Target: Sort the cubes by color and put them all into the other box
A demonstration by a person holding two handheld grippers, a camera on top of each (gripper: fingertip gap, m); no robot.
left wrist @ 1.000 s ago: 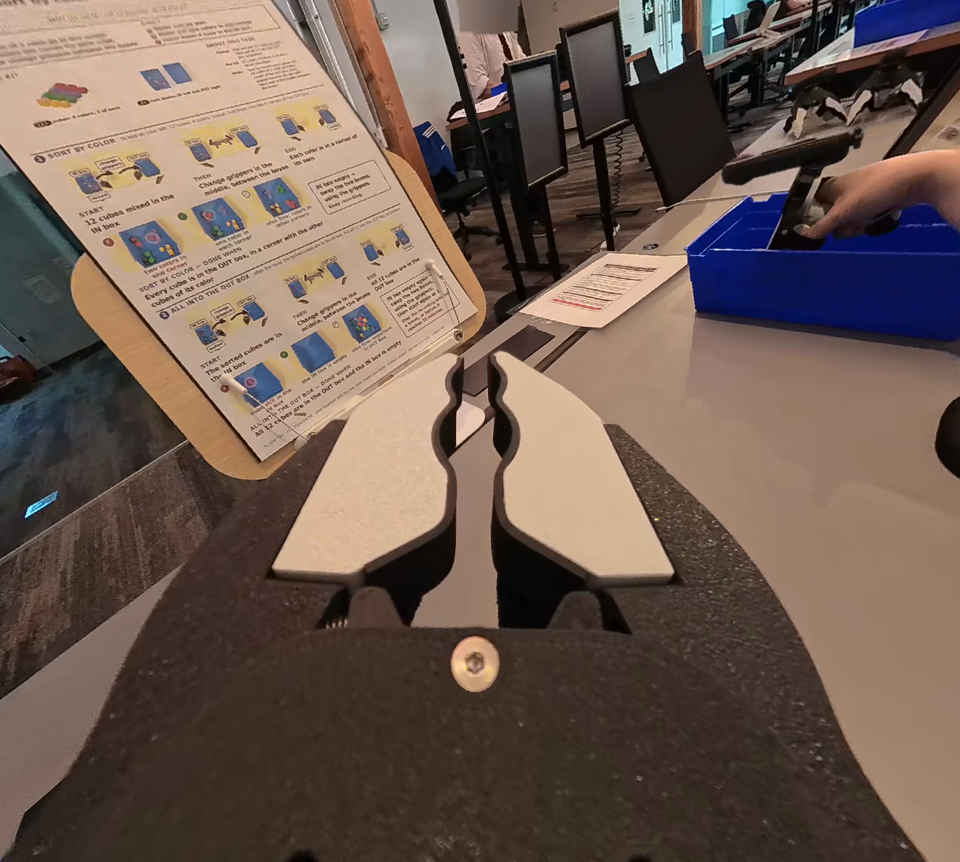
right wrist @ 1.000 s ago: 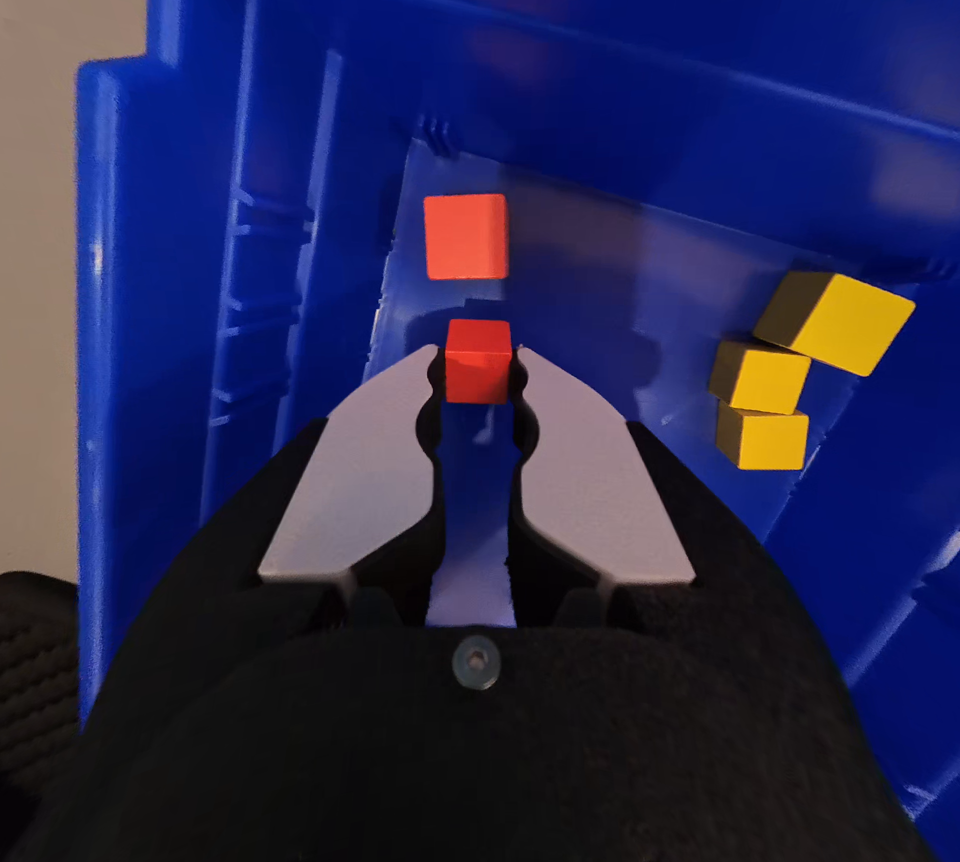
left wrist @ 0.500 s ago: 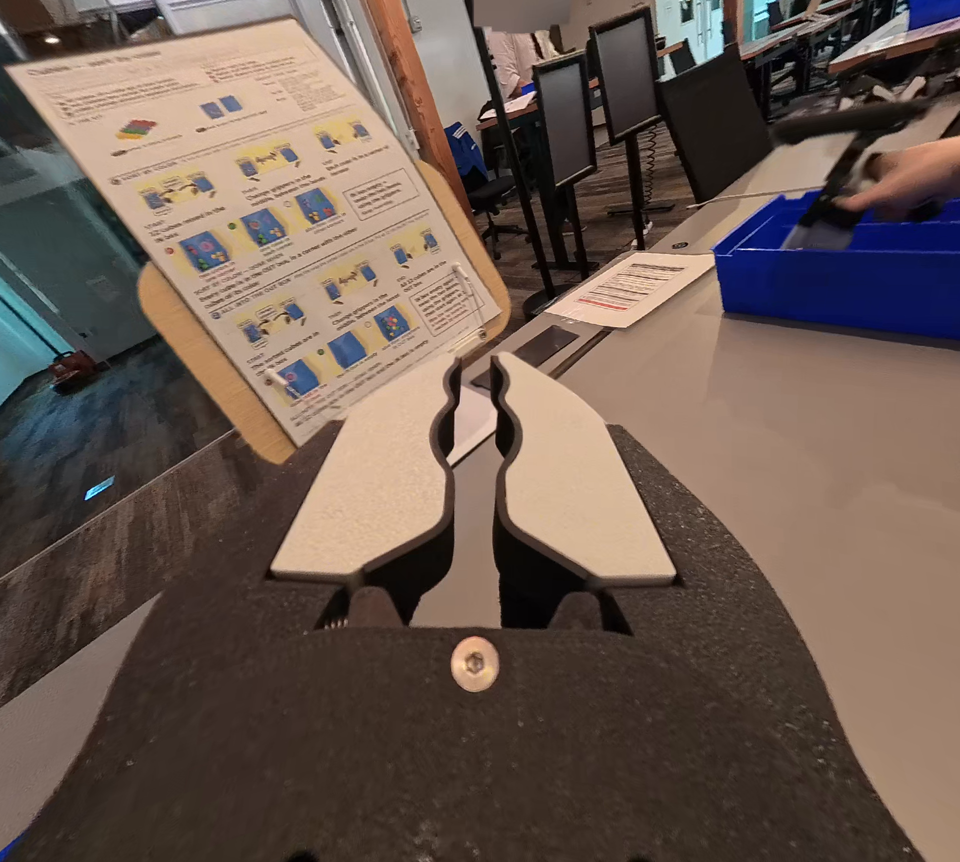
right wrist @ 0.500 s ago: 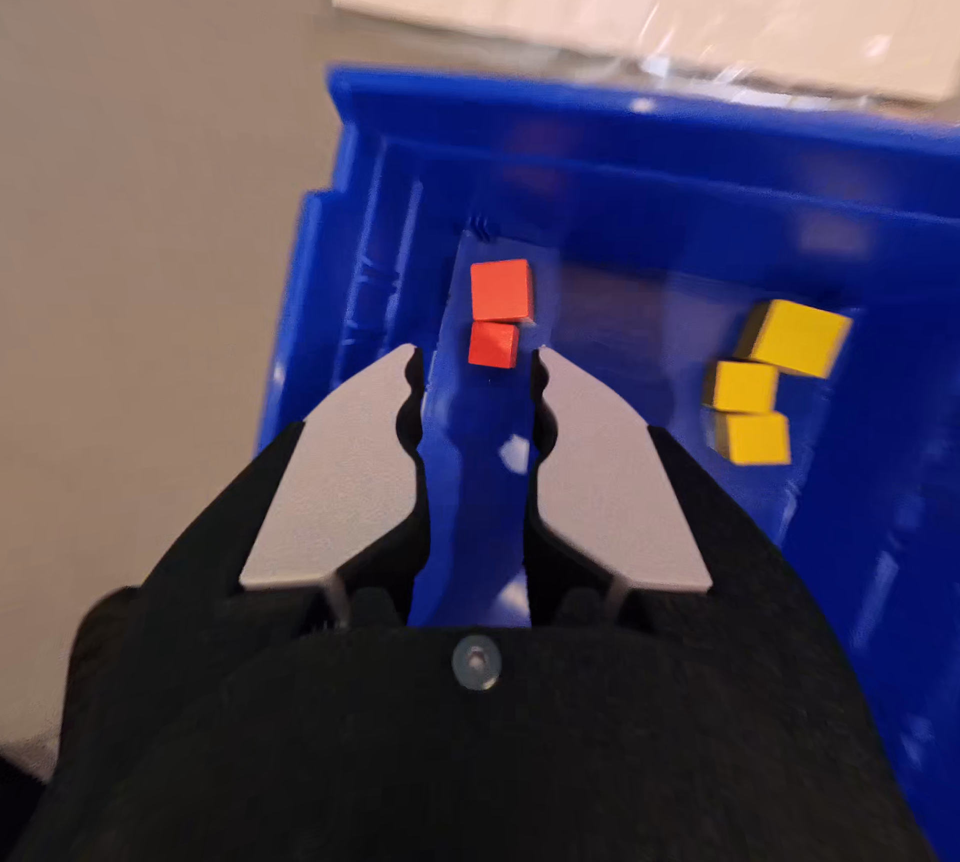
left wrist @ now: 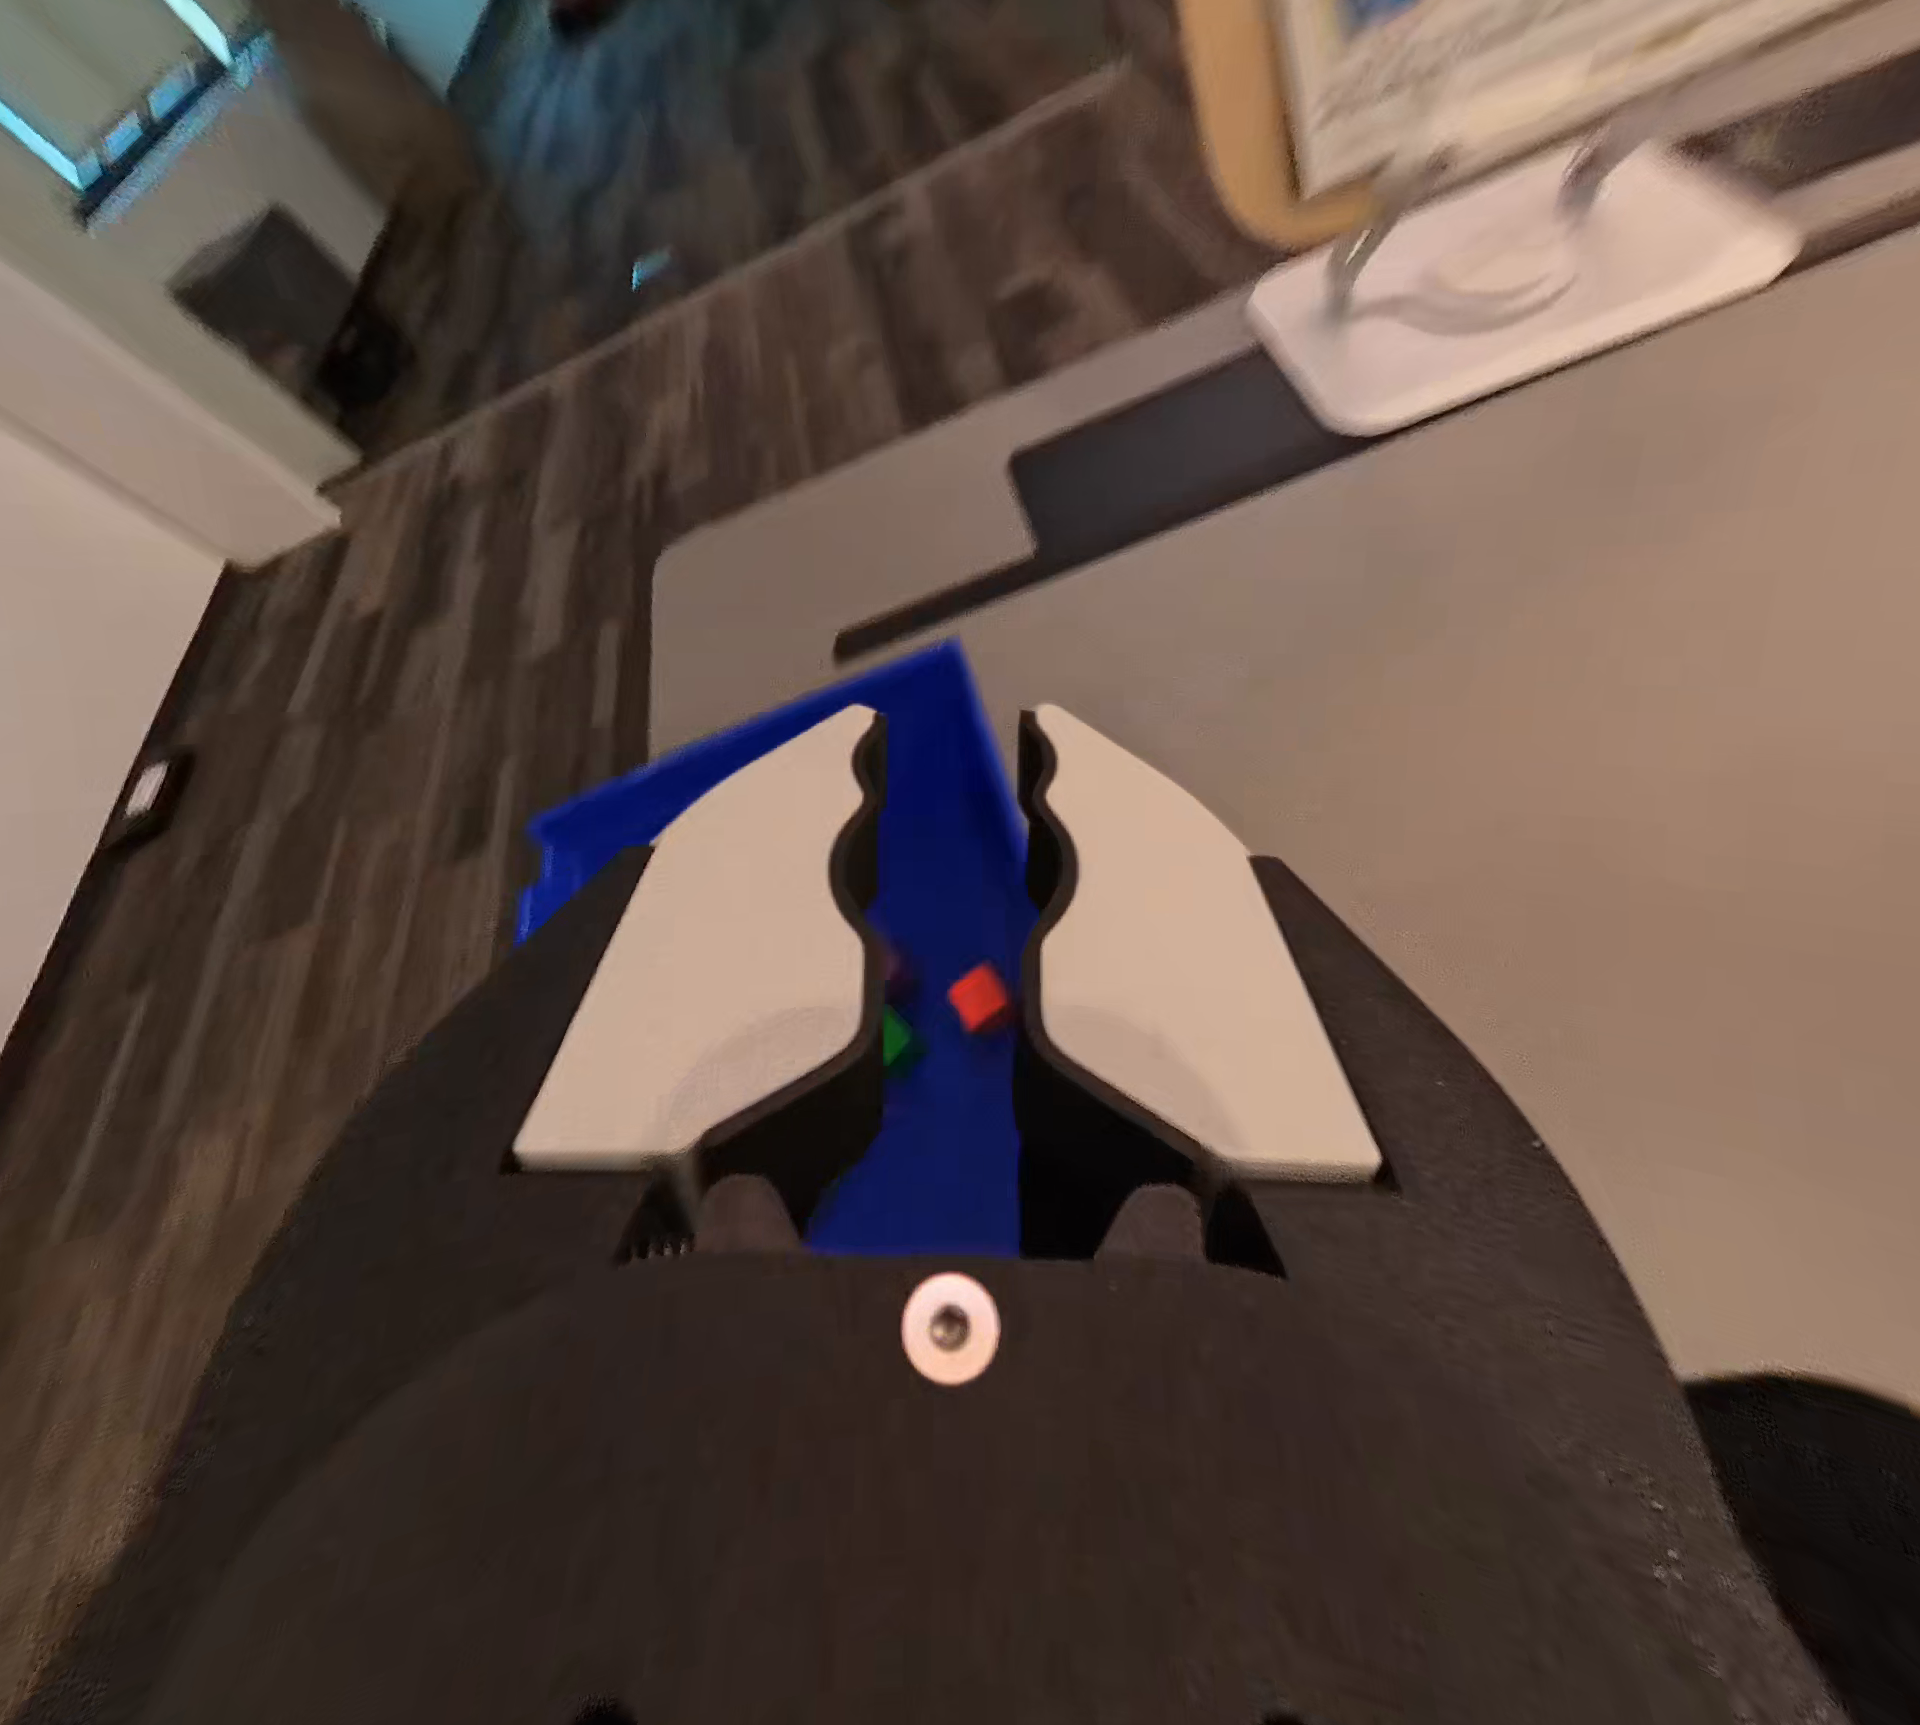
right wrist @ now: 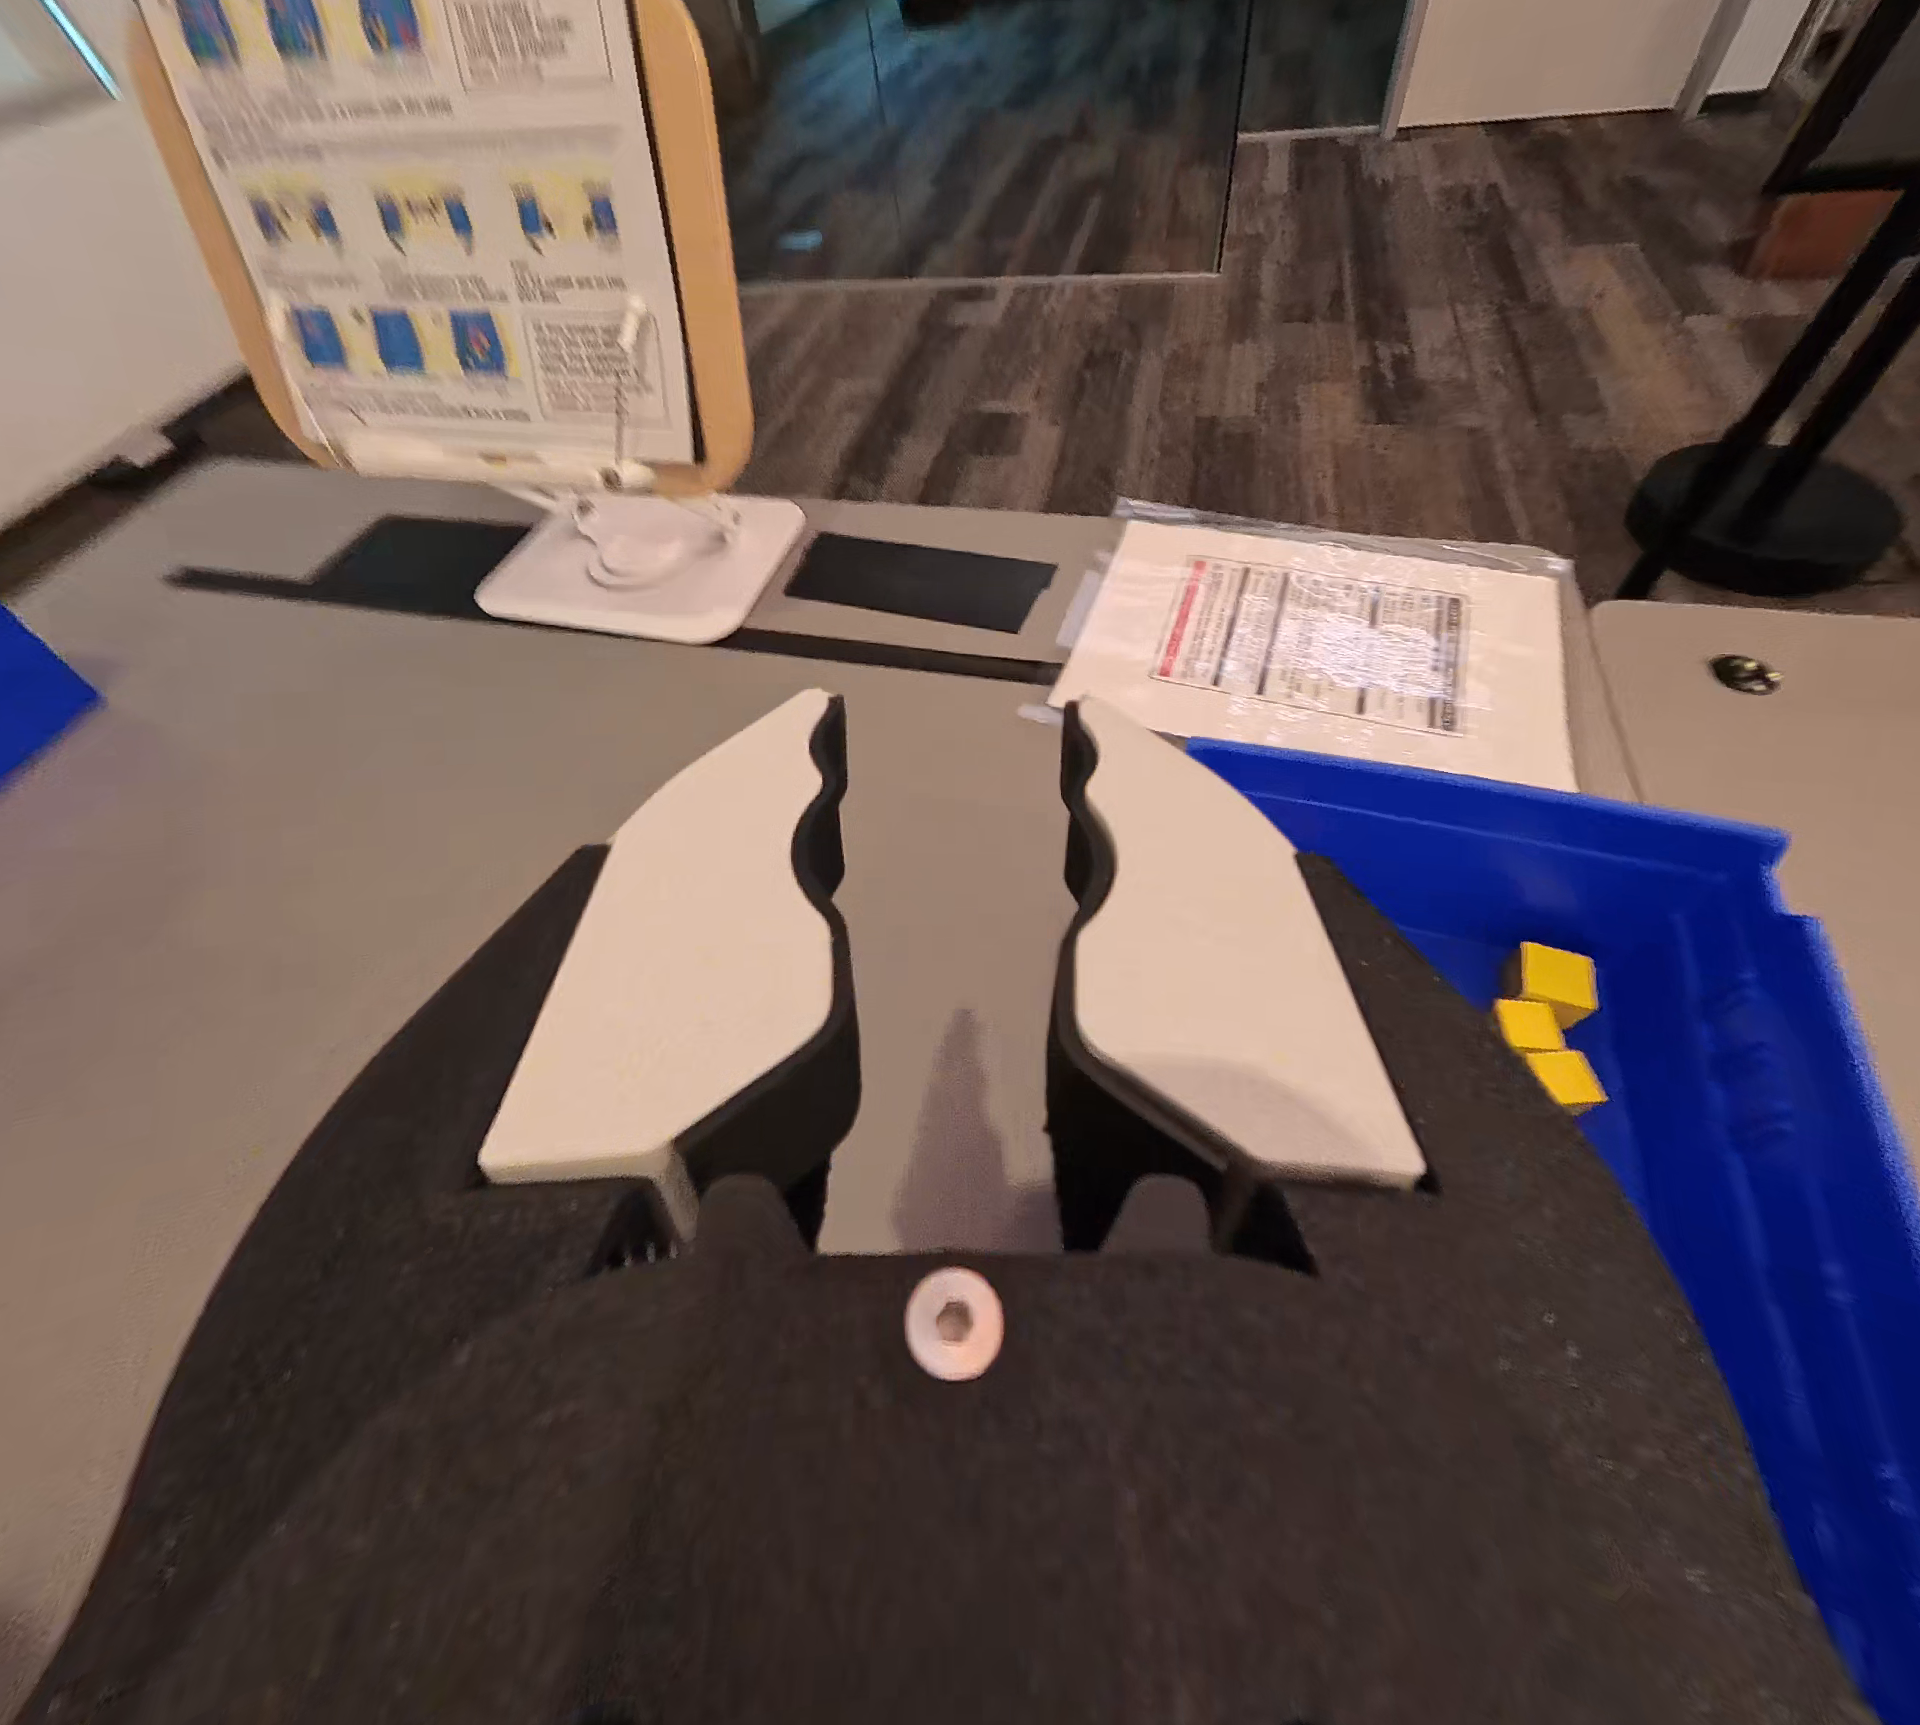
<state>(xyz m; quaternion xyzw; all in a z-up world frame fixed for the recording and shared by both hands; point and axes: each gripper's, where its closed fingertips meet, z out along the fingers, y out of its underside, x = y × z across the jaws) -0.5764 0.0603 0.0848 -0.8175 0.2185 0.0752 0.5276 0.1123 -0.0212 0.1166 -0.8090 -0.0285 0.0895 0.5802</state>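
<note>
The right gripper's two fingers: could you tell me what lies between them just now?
Nothing but bare grey table. In the right wrist view the right gripper stands open and empty, with the yellow cubes off to its side inside the blue box.

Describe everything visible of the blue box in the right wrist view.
The blue box is a glossy, plastic-looking bin with a stepped rim and ribbed inner wall, standing upright on the grey table to the right of the right gripper, which hides much of it. Three yellow cubes cluster inside against one wall. A plastic-sleeved sheet lies just beyond it.
</note>
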